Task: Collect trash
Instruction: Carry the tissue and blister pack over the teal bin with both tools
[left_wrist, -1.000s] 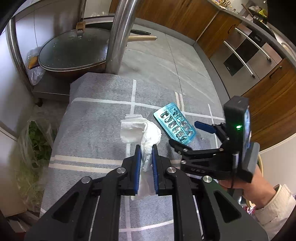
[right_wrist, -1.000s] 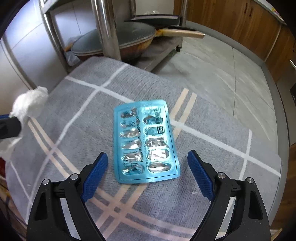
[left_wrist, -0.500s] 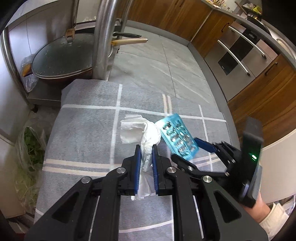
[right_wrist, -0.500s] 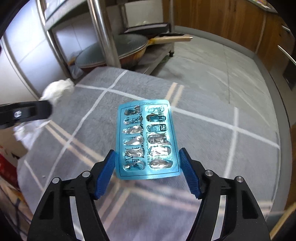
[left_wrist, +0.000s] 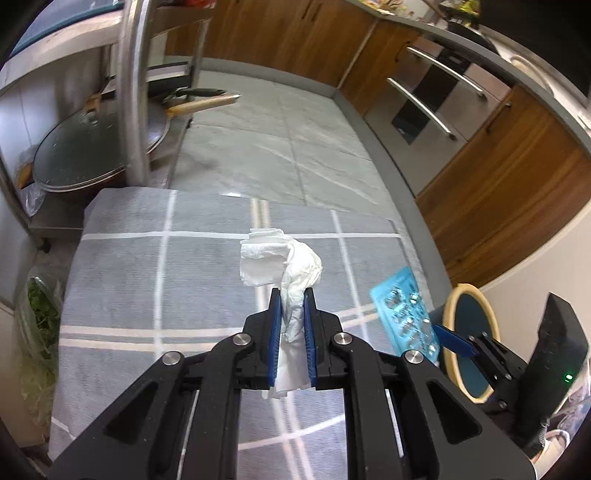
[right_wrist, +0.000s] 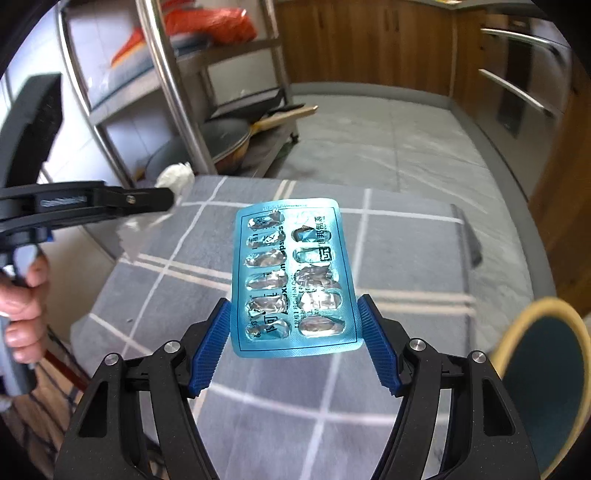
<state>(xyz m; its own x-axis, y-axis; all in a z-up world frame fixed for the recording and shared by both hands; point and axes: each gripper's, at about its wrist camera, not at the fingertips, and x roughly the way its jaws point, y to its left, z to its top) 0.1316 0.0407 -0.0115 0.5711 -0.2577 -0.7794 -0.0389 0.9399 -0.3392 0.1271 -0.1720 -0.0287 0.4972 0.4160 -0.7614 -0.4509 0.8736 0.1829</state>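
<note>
Kitchen floor tiles and wood-fronted cabinets frame a grey mat with pale check lines (left_wrist: 155, 280), above which two pieces of trash are seen lifted clear. An emptied turquoise blister pack with torn foil pockets (right_wrist: 293, 280) is clamped by its long edges between the blue pads of the right gripper (right_wrist: 293, 332), whose jaws have just been closing and are now pressed against the pack, held wide by its breadth. A crumpled white paper tissue (left_wrist: 284, 266) is pinched in the nearly closed jaws of the left gripper (left_wrist: 291, 325), one end bunched above the fingertips and the other hanging below them. At the lower right a round bin with a cream rim and dark teal inside (right_wrist: 543, 369) is visible beside the mat, and appears to be where both items are to be carried. Beyond the mat a lidded brown pan (left_wrist: 88, 158) sits on the bottom shelf of a steel rack (left_wrist: 133, 92). For the carry to be done well, the thin pack should be kept flat and squarely between the pads, since an edge grip may slip or buckle if tilted, and each piece should be released only once it is over the bin's mouth.
</note>
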